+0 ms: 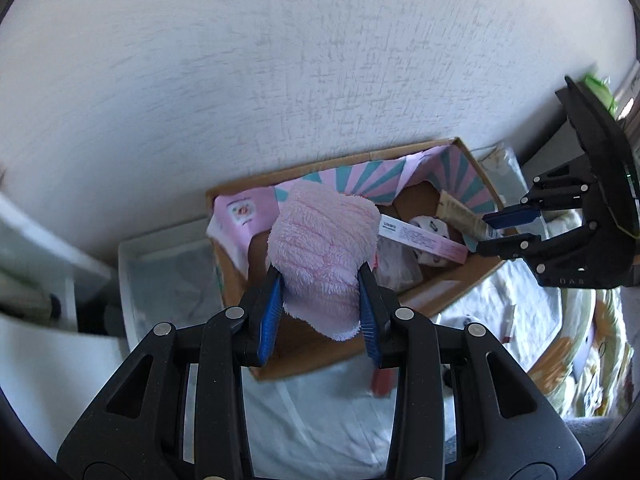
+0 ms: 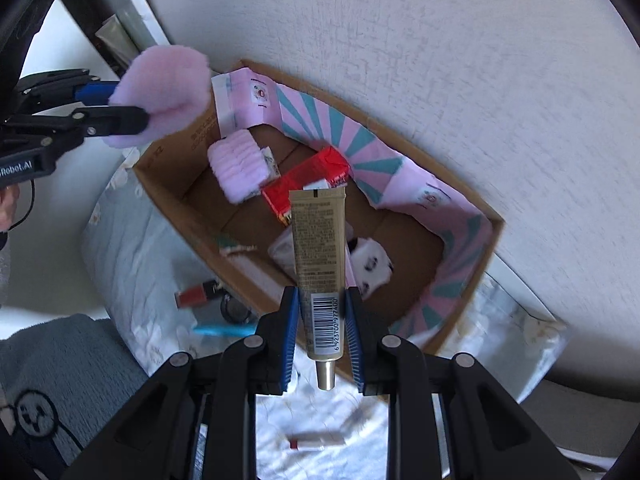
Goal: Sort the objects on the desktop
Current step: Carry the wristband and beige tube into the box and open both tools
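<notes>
Your right gripper is clamped on a gold tube, pads pinching the barcode end, cap toward the camera and crimped tail aimed at the open box below. Your left gripper is closed on a pink fluffy cloth, which bulges out past the fingertips and hangs over the box's near end.

Both loads sit above the box, so the step in hand looks like the drop. Bring each item inside the cardboard rim before you let go: the tube hovers over the near wall, and a release there could leave it teetering on the edge or falling out onto the pale sheet, where a red lipstick and a blue stick already lie loose. Lower the tube toward the bare brown floor on the far side, beyond the red carton and the panda-print pouch.

The cloth is light and may cling to the pads; open wide and lift straight away. A folded pink cloth already lies by the far-left corner, a natural spot beside it. Behind the box stands the white wall.
</notes>
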`<state>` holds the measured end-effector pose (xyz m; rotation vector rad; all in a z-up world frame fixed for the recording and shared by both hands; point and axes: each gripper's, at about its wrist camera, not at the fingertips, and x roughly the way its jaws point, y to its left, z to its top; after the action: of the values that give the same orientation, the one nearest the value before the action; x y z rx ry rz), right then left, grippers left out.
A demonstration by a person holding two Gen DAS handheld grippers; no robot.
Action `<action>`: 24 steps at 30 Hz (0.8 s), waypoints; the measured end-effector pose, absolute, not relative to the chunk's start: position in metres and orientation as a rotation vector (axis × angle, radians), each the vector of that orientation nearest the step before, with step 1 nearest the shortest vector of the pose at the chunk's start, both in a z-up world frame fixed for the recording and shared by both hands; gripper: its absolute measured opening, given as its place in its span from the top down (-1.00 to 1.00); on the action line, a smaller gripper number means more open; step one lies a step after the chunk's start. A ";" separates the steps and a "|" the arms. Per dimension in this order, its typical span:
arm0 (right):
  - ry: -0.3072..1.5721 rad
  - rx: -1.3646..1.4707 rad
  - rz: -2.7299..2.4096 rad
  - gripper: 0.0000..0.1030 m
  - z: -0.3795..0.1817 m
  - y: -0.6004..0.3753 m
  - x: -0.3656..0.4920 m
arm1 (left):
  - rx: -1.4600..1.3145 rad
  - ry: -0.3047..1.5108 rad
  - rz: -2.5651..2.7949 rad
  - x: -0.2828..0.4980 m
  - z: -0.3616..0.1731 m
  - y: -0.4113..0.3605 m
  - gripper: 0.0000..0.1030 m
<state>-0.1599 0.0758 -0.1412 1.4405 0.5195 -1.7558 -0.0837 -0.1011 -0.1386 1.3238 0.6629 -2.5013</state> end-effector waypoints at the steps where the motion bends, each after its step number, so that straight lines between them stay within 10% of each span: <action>1: 0.514 1.448 -1.753 0.58 -0.143 0.072 -0.162 | 1.336 0.652 -2.502 -0.089 -0.141 -0.103 0.39; 24: 0.326 1.603 -1.837 0.58 -0.177 0.031 -0.184 | 1.461 0.548 -2.458 -0.131 -0.186 -0.110 0.38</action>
<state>-0.1839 0.0311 -0.1775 1.6030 0.3256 -1.8371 -0.1308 -0.1104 -0.1857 1.4611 0.5479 -2.4577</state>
